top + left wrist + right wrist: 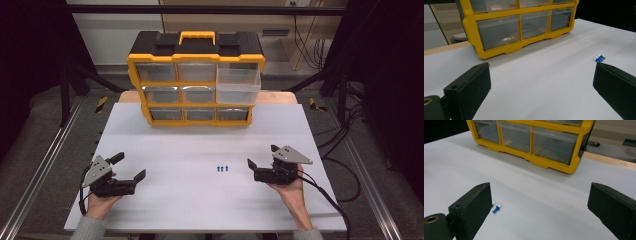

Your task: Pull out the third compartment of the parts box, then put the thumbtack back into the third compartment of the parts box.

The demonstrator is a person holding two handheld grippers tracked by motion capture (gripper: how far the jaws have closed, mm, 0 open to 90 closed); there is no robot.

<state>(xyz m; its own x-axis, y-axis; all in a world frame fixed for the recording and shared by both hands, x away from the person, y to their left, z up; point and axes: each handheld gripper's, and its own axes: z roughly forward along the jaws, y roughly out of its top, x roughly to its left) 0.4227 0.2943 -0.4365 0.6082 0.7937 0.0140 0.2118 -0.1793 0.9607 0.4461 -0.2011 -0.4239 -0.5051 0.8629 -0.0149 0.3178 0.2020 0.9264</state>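
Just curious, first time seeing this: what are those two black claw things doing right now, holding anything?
Left gripper: open, holding nothing.
Right gripper: open, holding nothing; blue push pins lie apart from it.

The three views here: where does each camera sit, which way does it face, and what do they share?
High view: above the person's side, looking forward and down on the white table; both hands holding the left gripper and right gripper.
Left gripper view: low on the left gripper, facing the yellow drawer organizer; own black jaws wide apart.
Right gripper view: low on the right gripper, facing the organizer's bottom row; jaws wide apart.
All share the organizer and the blue push pins.
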